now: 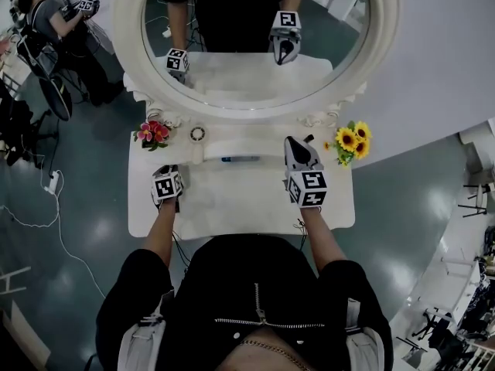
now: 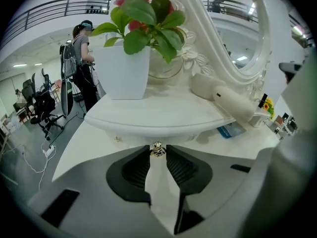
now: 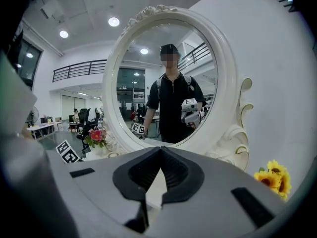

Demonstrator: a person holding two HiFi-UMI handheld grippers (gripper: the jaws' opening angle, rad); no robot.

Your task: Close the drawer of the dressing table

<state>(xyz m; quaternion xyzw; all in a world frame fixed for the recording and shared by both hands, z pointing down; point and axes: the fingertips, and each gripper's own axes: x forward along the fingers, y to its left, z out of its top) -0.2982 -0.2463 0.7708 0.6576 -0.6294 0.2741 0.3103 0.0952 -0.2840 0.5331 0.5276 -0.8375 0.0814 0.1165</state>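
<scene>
The white dressing table (image 1: 232, 207) stands under an oval mirror (image 1: 128, 45). My left gripper (image 1: 165, 178) is at the table's left, angled down at the raised shelf (image 2: 148, 115). In the left gripper view a small metal drawer knob (image 2: 157, 151) sits between the tips of my left gripper (image 2: 158, 148), and both pads touch it. The jaws hide most of the drawer front, so I cannot tell how far out the drawer is. My right gripper (image 1: 294, 147) hovers over the table's right side, pointing at the mirror. Seen from its own view, the right gripper (image 3: 159, 151) is shut and holds nothing.
A white pot of pink flowers (image 1: 153, 134) stands at the back left, with sunflowers (image 1: 352, 141) at the back right. A white tube-shaped object (image 2: 225, 99) lies on the shelf, with a blue item (image 1: 240, 159) beside it. A person (image 1: 54, 14) stands far left, and cables cross the floor there.
</scene>
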